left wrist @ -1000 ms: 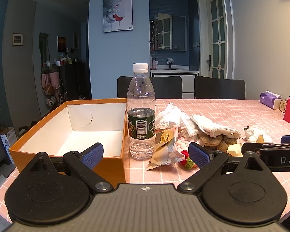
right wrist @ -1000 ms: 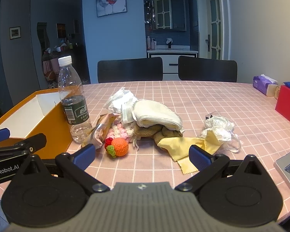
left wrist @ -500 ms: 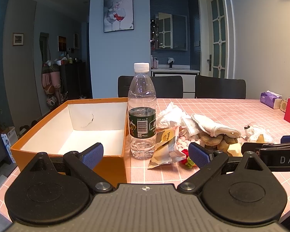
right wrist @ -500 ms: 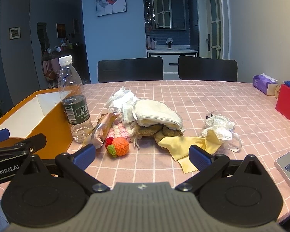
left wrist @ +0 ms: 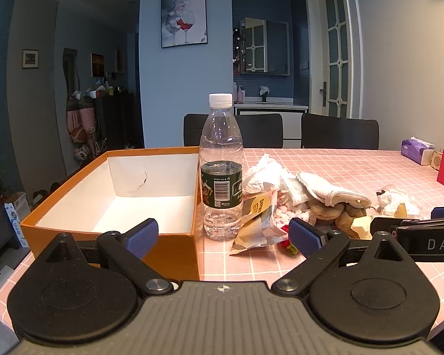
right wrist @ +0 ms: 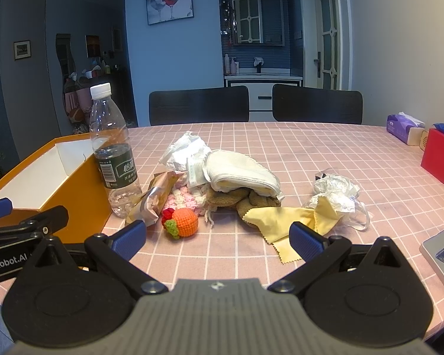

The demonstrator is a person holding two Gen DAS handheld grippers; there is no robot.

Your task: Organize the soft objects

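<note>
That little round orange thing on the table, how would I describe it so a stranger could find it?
Start at the orange box, pass the water bottle beside it, to the cloth pile. In front lies a crocheted orange ball, the only knitted round thing, with green and red tufts.

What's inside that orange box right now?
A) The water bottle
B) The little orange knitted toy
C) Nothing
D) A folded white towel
C: the orange box shows only its bare white inside; the water bottle stands outside beside it.
</note>
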